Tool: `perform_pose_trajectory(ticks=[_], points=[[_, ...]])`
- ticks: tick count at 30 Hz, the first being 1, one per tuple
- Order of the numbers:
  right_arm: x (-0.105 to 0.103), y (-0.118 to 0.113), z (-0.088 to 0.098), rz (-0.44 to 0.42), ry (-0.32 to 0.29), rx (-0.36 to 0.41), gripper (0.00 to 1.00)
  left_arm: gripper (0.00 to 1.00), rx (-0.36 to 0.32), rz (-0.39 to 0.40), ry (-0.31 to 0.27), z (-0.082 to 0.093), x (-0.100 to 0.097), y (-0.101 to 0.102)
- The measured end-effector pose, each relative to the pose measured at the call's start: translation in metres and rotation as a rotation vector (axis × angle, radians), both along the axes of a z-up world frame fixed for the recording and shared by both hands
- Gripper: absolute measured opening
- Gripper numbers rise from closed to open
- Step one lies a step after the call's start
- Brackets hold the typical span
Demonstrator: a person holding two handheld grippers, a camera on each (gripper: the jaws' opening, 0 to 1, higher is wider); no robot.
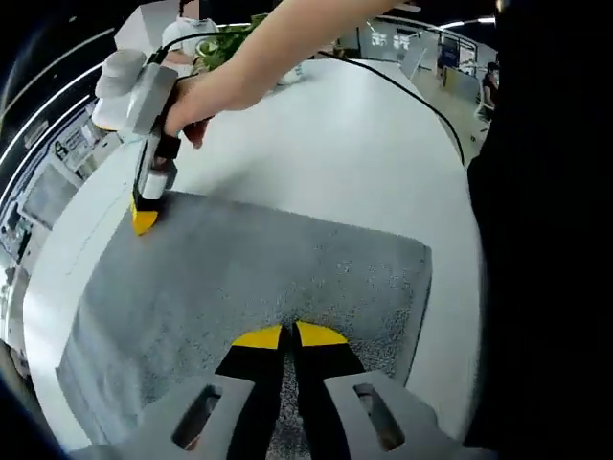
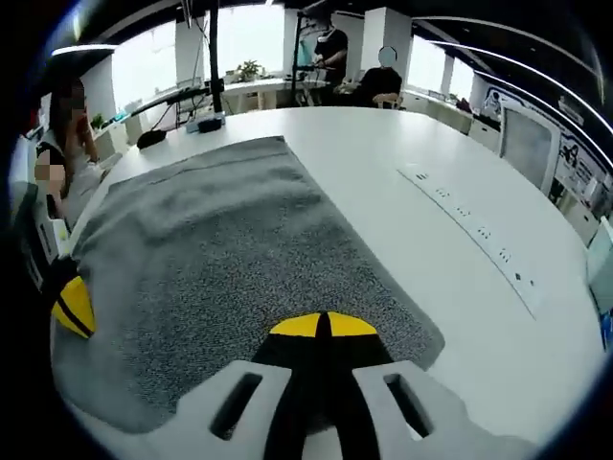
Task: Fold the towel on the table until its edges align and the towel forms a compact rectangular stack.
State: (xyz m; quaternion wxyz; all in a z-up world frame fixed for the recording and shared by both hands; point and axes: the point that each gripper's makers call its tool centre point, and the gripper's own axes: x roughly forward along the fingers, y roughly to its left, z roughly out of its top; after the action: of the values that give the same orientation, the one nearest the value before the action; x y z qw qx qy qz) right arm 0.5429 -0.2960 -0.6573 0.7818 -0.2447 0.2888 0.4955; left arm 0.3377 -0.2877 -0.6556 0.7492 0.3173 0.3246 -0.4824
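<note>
Grey towel (image 1: 259, 278) lies spread on white desk (image 1: 364, 144), apparently doubled once; further folds remain. Left gripper (image 1: 289, 334) and right gripper (image 2: 323, 325) sit at opposite towel edges, jaws closed, apparently pinching fabric.

We're in an open-plan office here: a big white rounded counter (image 2: 460, 182) with built-in socket strips (image 2: 469, 225), more desks behind with seated people (image 2: 383, 81), a potted plant (image 2: 251, 69), bright windows and ceiling strip lights (image 2: 517, 59).
</note>
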Motion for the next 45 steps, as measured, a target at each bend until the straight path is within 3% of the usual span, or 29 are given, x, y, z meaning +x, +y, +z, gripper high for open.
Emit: perform_pose_trajectory(ticks=[2,8,13,15,18,20,24,26,29,33,40,45], points=[[0.001,0.001,0.000,-0.006,-0.004,-0.022,0.00,0.04,-0.003,0.004,0.010,-0.001,0.000,0.001],[-0.001,0.001,-0.003,0.163,-0.155,-0.245,0.00,0.03,0.027,-0.042,-0.022,-0.001,0.000,0.000],[-0.001,0.002,-0.004,0.176,-0.107,-0.283,0.00,0.03,0.035,-0.065,-0.020,-0.001,-0.001,-0.001],[-0.001,0.002,-0.005,0.185,-0.075,-0.318,0.00,0.03,0.033,-0.051,0.034,-0.002,0.000,-0.001],[-0.002,0.003,-0.006,0.282,-0.135,-0.446,0.00,0.03,0.048,-0.058,0.073,-0.002,0.002,-0.001],[-0.003,0.003,-0.007,0.324,-0.167,-0.483,0.00,0.03,0.059,-0.072,0.077,-0.002,0.000,-0.001],[-0.001,0.002,-0.007,0.250,-0.088,-0.417,0.00,0.03,0.064,-0.023,0.101,-0.003,0.000,0.000],[0.000,0.002,-0.007,0.267,-0.092,-0.427,0.00,0.03,0.073,-0.029,0.085,-0.003,-0.001,-0.001],[-0.001,0.003,-0.007,0.324,-0.144,-0.508,0.00,0.03,0.086,-0.010,0.074,-0.003,-0.001,0.000],[-0.003,0.004,-0.008,0.313,-0.156,-0.529,0.00,0.03,0.100,0.019,0.082,-0.003,0.000,0.000],[-0.001,-0.003,-0.007,0.158,-0.054,-0.483,0.00,0.03,0.109,0.068,0.079,-0.003,-0.003,0.005],[-0.006,-0.014,-0.007,0.089,0.011,-0.506,0.00,0.03,0.106,0.091,0.079,-0.004,-0.006,0.012]])
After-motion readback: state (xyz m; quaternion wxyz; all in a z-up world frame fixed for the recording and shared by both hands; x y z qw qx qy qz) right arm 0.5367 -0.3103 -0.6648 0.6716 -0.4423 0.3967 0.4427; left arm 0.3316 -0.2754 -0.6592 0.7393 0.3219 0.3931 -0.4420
